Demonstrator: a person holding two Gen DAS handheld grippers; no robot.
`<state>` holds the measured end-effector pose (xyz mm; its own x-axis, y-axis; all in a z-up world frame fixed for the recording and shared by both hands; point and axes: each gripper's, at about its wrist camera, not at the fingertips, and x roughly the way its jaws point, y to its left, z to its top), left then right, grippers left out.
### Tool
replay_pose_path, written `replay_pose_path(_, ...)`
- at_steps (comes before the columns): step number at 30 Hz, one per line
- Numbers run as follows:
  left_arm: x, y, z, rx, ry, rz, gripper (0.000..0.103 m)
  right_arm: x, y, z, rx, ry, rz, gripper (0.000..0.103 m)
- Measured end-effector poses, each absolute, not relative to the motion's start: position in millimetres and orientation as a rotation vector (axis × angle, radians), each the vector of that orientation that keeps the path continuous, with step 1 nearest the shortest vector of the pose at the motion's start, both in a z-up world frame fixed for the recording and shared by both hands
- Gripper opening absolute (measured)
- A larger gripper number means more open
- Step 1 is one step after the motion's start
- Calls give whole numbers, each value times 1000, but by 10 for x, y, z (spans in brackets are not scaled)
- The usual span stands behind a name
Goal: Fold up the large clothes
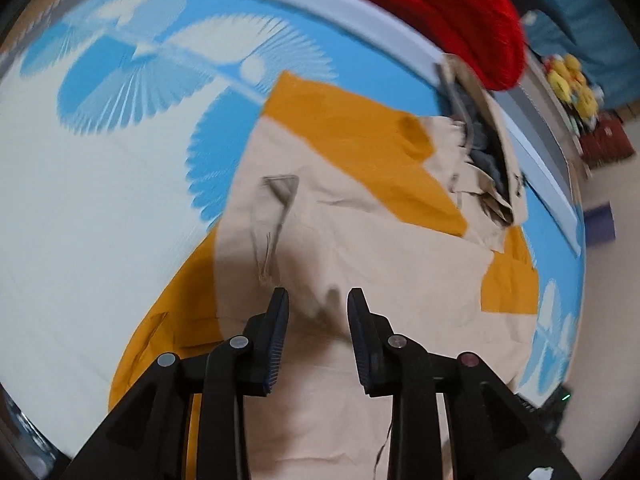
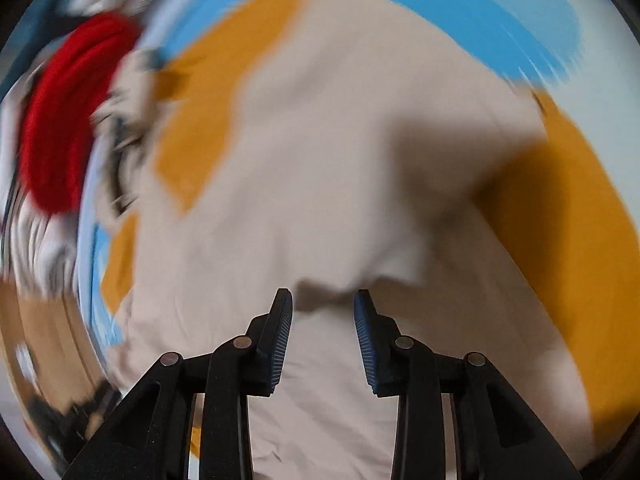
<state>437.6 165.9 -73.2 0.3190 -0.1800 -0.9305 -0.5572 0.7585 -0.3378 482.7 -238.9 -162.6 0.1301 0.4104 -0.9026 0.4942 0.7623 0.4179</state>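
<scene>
A beige garment point(image 1: 360, 248) lies spread over an orange-yellow cloth point(image 1: 344, 116) on a blue-and-white patterned mat point(image 1: 120, 80). Its collar end point(image 1: 488, 184) is toward the upper right in the left wrist view. My left gripper point(image 1: 318, 304) hovers over the beige fabric, jaws apart, nothing pinched; a small raised fold sits between the fingertips. In the blurred right wrist view the same beige garment point(image 2: 320, 160) fills the middle, with the orange cloth point(image 2: 568, 216) to its right. My right gripper point(image 2: 323, 306) points down at a fabric edge, jaws apart, with no pad pressing on the cloth.
A red knitted garment point(image 1: 448, 12) is heaped at the mat's far edge, also seen as the red garment point(image 2: 64, 120) at left. A pale mat border point(image 1: 536, 168) runs along the right. Small yellow toys point(image 1: 572, 84) and bare floor point(image 1: 608, 280) lie beyond.
</scene>
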Motion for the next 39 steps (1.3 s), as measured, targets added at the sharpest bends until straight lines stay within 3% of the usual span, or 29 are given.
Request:
replay_pose_path(4, 4218, 1976, -822, -815, 1249, 383, 24, 4788, -2492, -1736, 817, 1499, -99, 34)
replay_pose_path(11, 4234, 2004, -632, -683, 1194, 370, 24, 4809, -2354, -1437, 687, 1416, -89, 34)
replay_pose_path(18, 4361, 1748, -1058, -690, 1353, 226, 24, 4983, -2107, -1101, 536, 1267, 23, 34)
replay_pose_path(22, 4349, 1689, -1238, -712, 1412, 225, 24, 5001, -2256, -1418, 645, 1371, 3, 34)
replay_pose_path(27, 4377, 1619, -1079, -633, 1376, 237, 24, 4952, -2342, -1653, 663, 1460, -75, 34)
replay_pose_path(39, 4524, 1155, -579, -341, 1170, 153, 26, 5059, -2062, -548, 281, 1067, 87, 34)
